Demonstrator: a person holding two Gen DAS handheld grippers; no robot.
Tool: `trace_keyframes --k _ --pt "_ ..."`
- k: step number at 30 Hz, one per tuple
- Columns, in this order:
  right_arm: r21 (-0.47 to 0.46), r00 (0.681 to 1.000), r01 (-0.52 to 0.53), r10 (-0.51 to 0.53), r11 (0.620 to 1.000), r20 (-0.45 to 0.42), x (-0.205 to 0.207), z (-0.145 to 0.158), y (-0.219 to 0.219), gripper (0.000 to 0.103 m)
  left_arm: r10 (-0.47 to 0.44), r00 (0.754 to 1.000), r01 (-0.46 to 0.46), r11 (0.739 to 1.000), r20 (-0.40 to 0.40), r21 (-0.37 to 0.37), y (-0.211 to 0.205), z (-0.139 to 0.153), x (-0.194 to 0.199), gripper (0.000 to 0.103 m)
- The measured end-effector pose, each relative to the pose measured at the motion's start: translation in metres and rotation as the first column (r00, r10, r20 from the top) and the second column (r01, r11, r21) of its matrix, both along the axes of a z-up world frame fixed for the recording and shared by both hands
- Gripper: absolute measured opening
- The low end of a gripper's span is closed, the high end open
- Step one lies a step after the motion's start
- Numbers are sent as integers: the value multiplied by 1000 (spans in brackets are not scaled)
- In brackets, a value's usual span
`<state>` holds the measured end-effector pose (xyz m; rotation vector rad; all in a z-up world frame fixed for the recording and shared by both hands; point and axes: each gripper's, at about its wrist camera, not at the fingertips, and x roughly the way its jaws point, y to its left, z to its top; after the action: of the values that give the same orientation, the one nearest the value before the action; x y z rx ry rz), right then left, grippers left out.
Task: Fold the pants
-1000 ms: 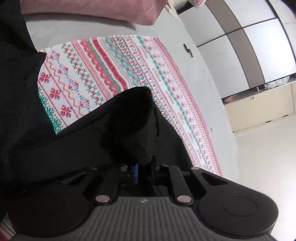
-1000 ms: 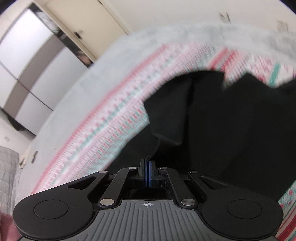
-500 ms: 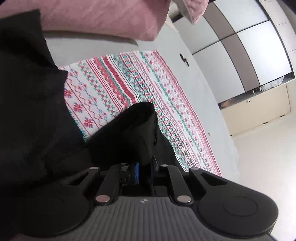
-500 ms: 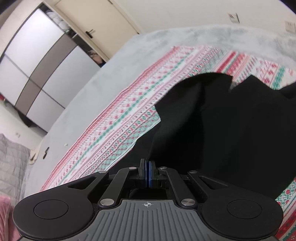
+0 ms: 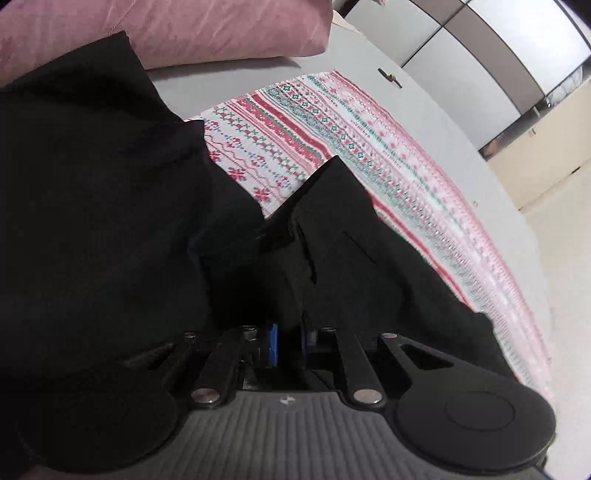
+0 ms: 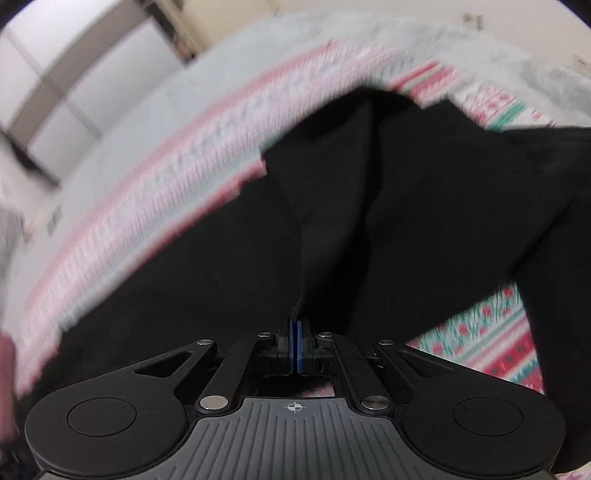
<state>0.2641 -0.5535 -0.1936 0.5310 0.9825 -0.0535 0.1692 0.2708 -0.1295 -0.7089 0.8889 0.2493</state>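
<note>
Two claws, left claw (image 5: 287,345) and right claw (image 6: 295,349), clamped on black pants (image 6: 369,206)

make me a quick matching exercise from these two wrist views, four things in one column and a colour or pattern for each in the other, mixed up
Things:
1. pants
2. pillow
3. blanket
4. gripper pads

Colours:
a. pink
b. blue
c. black
d. white with red and green pattern

Pairs: 1-c, 2-a, 3-d, 4-b
</note>
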Motion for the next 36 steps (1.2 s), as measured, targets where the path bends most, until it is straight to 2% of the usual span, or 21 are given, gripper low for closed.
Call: trace_keyframes --k 3,4,6,9,11,13,15,17,18,20,23,24,25,26,30,32,34,36 --pt "-62 999 -50 48 997 -23 -1 -2 2 4 -25 1000 26 999 -15 34 -3 -1 4 34" --pt "-108 999 -46 44 993 -25 0 -1 1 7 -36 999 37 998 -30 52 -6 -3 6 35" --pt "-236 1000 0 -5 972 -21 4 4 -1 23 -35 998 38 997 -58 60 -9 -11 9 36" --pt "-304 993 114 -117 946 6 8 11 -18 23 -37 997 43 996 -73 84 -12 -14 11 37" --pt "-307 986 162 -144 938 81 8 19 -25 24 -37 996 44 995 -76 88 -13 -13 12 38" --pt "-277 987 132 -99 952 130 13 24 -24 28 -19 998 23 998 -59 65 -9 -7 9 39" --pt "-279 988 77 -36 957 148 21 24 -13 49 9 1000 -9 1000 -15 23 -3 1 3 42" --pt "-320 987 15 38 947 157 32 22 4 57 17 1000 -17 1000 17 13 0 7 -1 50" --pt "-349 987 -19 73 937 143 39 19 13 58 10 1000 -11 999 24 31 -1 8 -1 55" --pt "-408 986 -82 133 909 99 52 11 29 58 -7 1000 7 998 8 62 -6 6 4 56" --pt "-507 986 -150 169 849 -7 69 -12 42 57 -9 1000 10 999 -16 36 -7 -1 10 56" --pt "-534 982 -175 186 827 -34 73 -19 44 43 19 1000 -18 1000 -8 22 -4 0 7 56" --pt "-536 980 -186 194 823 -43 70 -23 40 27 47 999 -47 999 8 4 0 1 4 56" --pt "-517 984 -169 172 839 -42 70 -24 33 7 73 997 -73 997 27 -8 4 3 2 56" --pt "-441 998 13 16 898 62 45 4 -3 3 108 992 -110 993 61 33 8 12 -5 56" --pt "-343 992 99 -65 934 109 22 17 -27 3 89 994 -92 995 70 44 4 15 -3 56" --pt "-246 986 151 -128 957 109 1 16 -50 3 109 991 -114 991 78 64 3 19 -3 56" --pt "-207 980 196 -186 958 66 -10 6 -66 3 146 985 -154 983 87 102 5 24 -3 56"
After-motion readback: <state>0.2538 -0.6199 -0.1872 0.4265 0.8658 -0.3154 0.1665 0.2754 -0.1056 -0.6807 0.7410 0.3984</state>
